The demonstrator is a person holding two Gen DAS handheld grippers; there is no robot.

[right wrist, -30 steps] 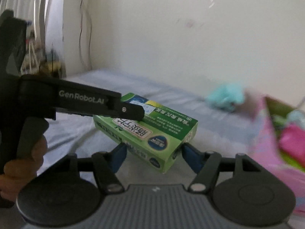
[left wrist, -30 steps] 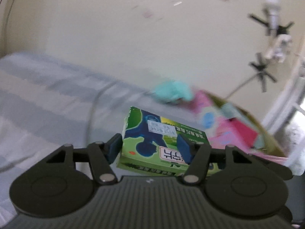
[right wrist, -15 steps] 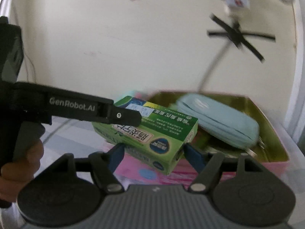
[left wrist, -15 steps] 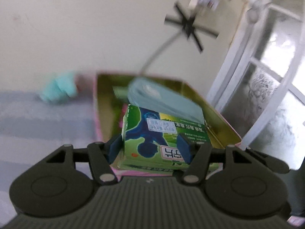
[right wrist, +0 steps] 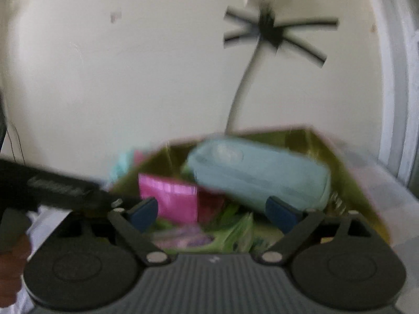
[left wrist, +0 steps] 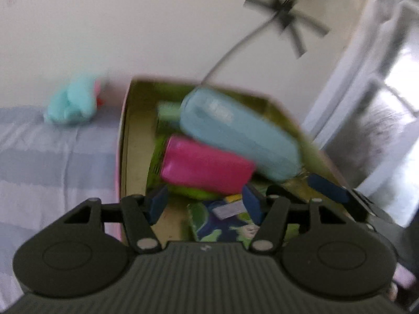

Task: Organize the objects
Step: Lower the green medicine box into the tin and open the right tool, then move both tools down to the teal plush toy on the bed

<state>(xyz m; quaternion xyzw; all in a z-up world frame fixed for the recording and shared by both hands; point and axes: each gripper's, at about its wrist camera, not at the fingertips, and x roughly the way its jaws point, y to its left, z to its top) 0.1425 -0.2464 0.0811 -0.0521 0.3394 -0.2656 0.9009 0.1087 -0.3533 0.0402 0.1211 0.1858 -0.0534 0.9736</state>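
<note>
The green carton [left wrist: 230, 222] lies inside the open box [left wrist: 125, 141], just below my left gripper [left wrist: 204, 204], which is open and empty above it. The box holds a pale blue pouch [left wrist: 241, 136] and a pink pouch [left wrist: 207, 167]. In the right wrist view my right gripper [right wrist: 212, 214] is open and empty over the same box [right wrist: 348, 157], with the blue pouch [right wrist: 259, 175] and the pink pouch [right wrist: 167, 198] ahead of it. Both views are blurred.
A teal soft toy [left wrist: 70, 104] lies on the striped bedsheet [left wrist: 52, 157] left of the box. A cable taped to the wall [right wrist: 272, 31] hangs behind the box. A white window frame [left wrist: 366, 60] stands at the right.
Both grippers held the green carton together over the box. Both have opened, and the carton has dropped into the box.
</note>
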